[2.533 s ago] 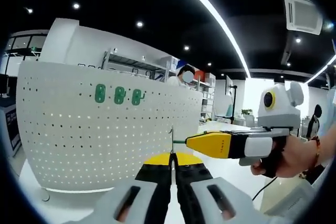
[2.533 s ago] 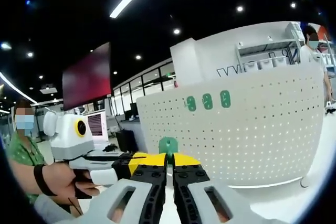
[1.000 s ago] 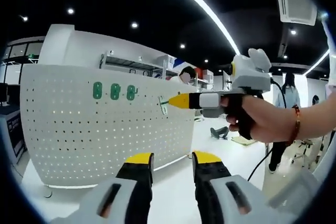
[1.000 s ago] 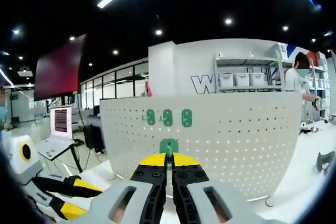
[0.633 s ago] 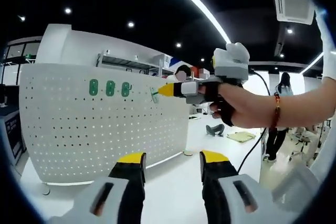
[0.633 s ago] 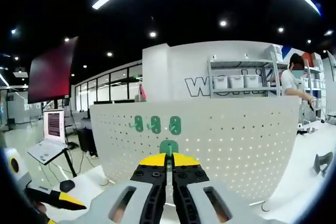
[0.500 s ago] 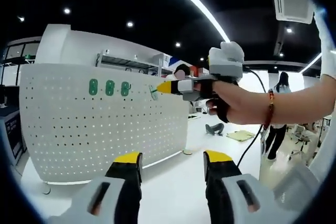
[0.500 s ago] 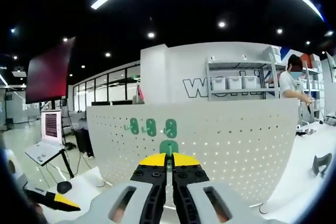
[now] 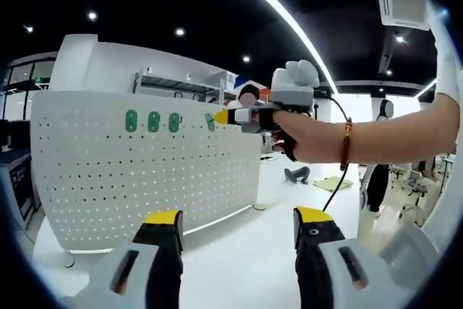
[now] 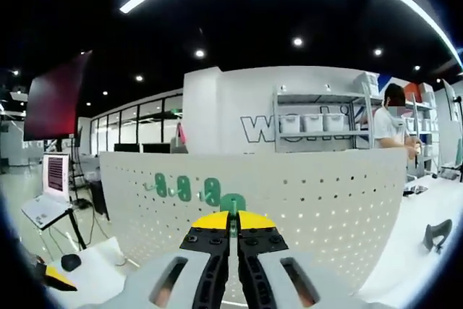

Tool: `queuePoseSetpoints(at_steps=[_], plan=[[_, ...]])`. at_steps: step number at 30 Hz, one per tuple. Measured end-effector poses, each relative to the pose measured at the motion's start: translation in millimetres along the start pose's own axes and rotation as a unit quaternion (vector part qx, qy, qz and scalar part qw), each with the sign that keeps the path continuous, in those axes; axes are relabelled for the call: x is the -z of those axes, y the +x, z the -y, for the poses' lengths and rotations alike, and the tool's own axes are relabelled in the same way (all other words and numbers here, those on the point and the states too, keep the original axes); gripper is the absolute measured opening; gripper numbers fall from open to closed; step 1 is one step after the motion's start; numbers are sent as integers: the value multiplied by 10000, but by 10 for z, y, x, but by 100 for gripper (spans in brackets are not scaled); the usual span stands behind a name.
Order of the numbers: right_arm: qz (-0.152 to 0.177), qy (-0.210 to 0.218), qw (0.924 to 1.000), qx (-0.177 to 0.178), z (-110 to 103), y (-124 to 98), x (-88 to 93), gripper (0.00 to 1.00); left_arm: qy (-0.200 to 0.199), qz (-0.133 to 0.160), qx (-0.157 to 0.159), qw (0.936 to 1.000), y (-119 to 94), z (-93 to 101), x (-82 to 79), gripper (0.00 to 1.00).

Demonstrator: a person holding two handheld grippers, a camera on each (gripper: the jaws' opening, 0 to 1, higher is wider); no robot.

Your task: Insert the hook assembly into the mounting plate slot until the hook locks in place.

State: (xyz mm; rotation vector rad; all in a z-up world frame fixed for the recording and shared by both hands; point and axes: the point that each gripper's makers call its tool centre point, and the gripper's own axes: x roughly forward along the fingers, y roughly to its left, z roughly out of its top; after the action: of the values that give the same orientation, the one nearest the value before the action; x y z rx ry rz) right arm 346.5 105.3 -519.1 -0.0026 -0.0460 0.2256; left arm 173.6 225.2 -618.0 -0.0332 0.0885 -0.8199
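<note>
A white perforated mounting plate (image 9: 145, 179) stands upright on the table, with three green hooks (image 9: 153, 121) in a row near its top. In the left gripper view my right gripper (image 9: 219, 116), held by a hand, comes in from the right, shut on a fourth green hook (image 9: 210, 122) just right of that row, close to the plate. In the right gripper view the right gripper (image 10: 233, 221) pinches the green hook (image 10: 233, 203) in front of the plate (image 10: 311, 200), next to the three mounted hooks (image 10: 184, 188). My left gripper (image 9: 239, 218) hangs low with its jaws wide apart and nothing between them.
The white table (image 9: 239, 258) runs in front of the plate. A laptop (image 10: 45, 208) and a mouse (image 10: 70, 260) lie at the left, a dark object (image 10: 434, 235) at the right. A person (image 10: 396, 124) stands by shelves behind the plate.
My left jaws have spread from shut to wide open, letting go of the hook. The right gripper has carried the hook up and left, to the plate beside the mounted row.
</note>
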Motion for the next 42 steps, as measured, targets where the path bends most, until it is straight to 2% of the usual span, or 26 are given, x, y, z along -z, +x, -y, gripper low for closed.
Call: queuePoseSetpoints(at_steps=[4,6,12,14,22,25,36,42], plan=[[15,-24,10000,59,32,59,9,0,16,30,10,10000,-46,37,15,69],[36,33,10000,62,29,79,3,0,37,-29,21,10000,-62,44,34,69],[239,-158,9994,205,83,180,-65,1,81,-5,-37,10000,-122,33,28,80],[253,-106,9994,206,98,217,-84,1,73,10,-37,10000,-137,36,31,80],[329,-85,9991,256,129,311,-129,1,-101,38,-70,9999,-189,54,77,87],[324,-74,9991,277,153,350,-118,1,-142,89,-67,9998,-200,55,67,93],[396,-189,9988,237,162,414,-180,0,-153,47,-92,9998,-205,66,107,88],[439,-85,9988,192,170,411,-206,0,-177,51,-97,9998,-199,59,109,87]])
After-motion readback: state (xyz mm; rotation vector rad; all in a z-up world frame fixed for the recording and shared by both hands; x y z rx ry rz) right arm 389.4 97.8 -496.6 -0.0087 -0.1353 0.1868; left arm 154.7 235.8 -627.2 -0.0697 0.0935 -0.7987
